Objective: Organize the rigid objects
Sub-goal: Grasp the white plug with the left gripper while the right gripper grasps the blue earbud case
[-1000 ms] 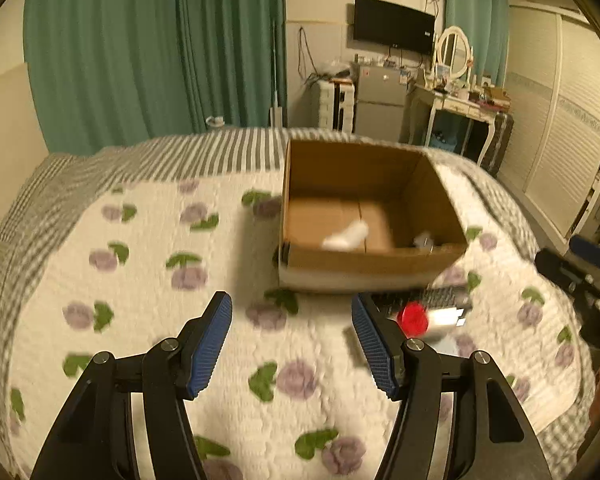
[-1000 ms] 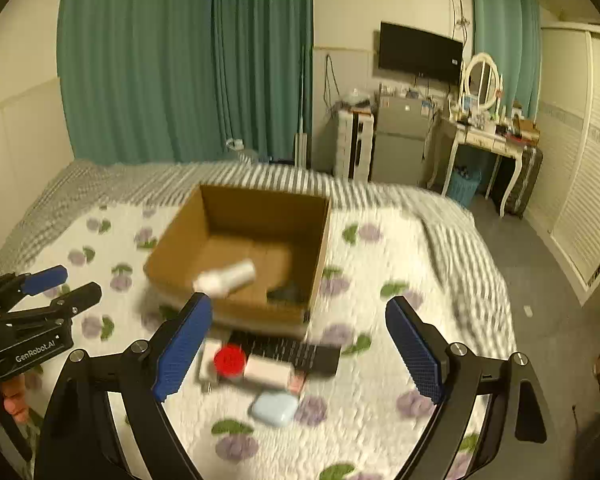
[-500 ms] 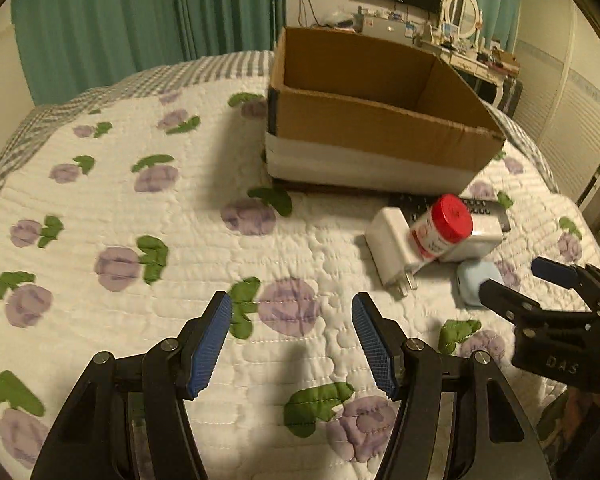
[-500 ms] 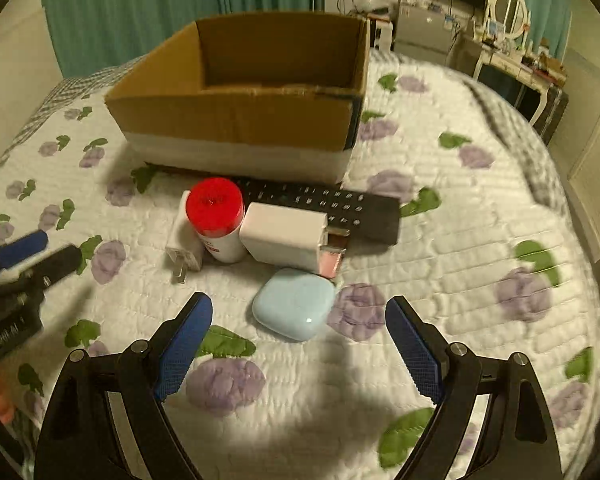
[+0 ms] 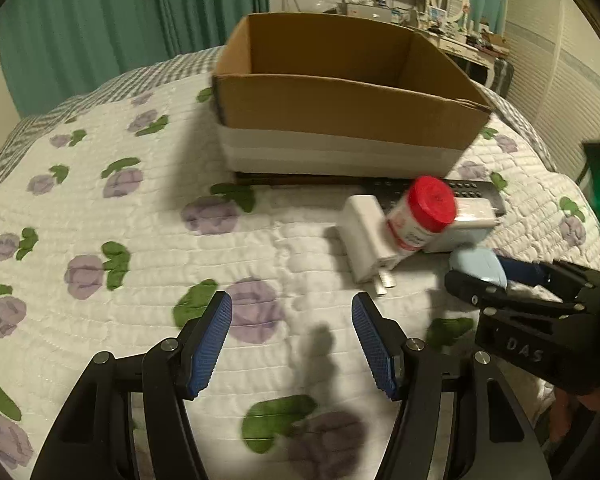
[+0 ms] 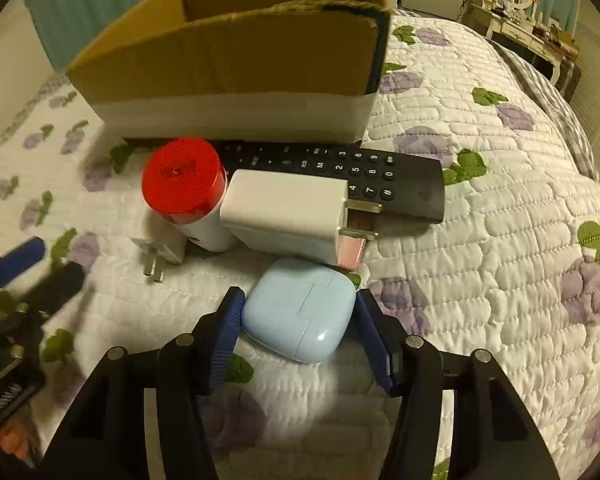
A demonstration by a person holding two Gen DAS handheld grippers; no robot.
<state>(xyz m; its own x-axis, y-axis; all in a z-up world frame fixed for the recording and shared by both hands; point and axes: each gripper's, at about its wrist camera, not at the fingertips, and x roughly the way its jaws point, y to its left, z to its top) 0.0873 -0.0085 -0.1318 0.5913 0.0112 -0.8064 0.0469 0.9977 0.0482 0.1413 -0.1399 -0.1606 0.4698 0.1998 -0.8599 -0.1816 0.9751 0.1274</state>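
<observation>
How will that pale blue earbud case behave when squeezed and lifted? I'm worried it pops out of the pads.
The earbud case looks like smooth, glossy hard plastic with rounded sides, so it may slip between the right gripper pads. It probably stays stiff and seems light. A seam suggests a lid that could flip open.

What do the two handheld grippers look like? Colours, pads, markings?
Both match: black angular frames with silver screw heads and two fingers faced with ribbed blue pads. The left gripper shows no lettering in its own view; from the right wrist view, white lettering too blurred to read appears on its body. The right gripper carries "DAS" on its black body in the left wrist view. No cables or sleeves visible.
</observation>
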